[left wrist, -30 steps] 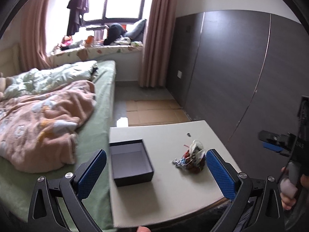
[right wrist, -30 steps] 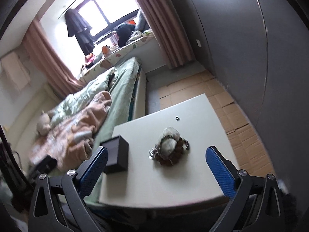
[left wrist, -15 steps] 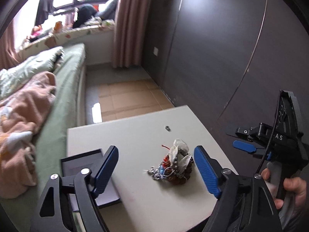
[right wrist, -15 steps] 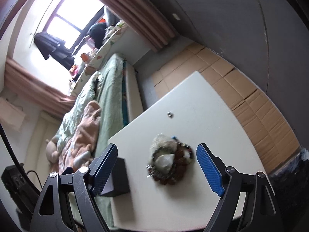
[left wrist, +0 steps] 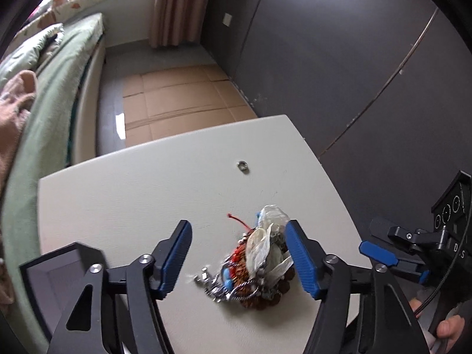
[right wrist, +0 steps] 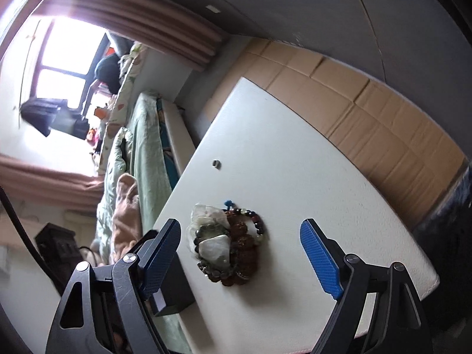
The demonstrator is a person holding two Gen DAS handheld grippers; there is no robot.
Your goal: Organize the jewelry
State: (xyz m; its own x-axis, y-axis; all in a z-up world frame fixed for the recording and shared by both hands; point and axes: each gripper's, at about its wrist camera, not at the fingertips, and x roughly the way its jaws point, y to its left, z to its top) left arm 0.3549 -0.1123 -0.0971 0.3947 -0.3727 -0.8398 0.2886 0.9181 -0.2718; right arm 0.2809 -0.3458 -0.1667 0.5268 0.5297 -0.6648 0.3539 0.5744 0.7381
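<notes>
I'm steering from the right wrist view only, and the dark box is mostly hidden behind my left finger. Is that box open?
Observer: Yes. The left wrist view shows the box lidless, with nothing visible in the part of its interior that shows.
Operator: Anything on the far side of the jewelry pile?
Observer: A red cord sticks out of the jewelry pile toward the ring.
Operator: Where is the left gripper?
Observer: The left gripper is open, fingers straddling the pile.

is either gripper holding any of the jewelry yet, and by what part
Nothing is held. The left gripper is open with the jewelry pile between its fingers, unclamped. The right gripper is open too, above the pile.
</notes>
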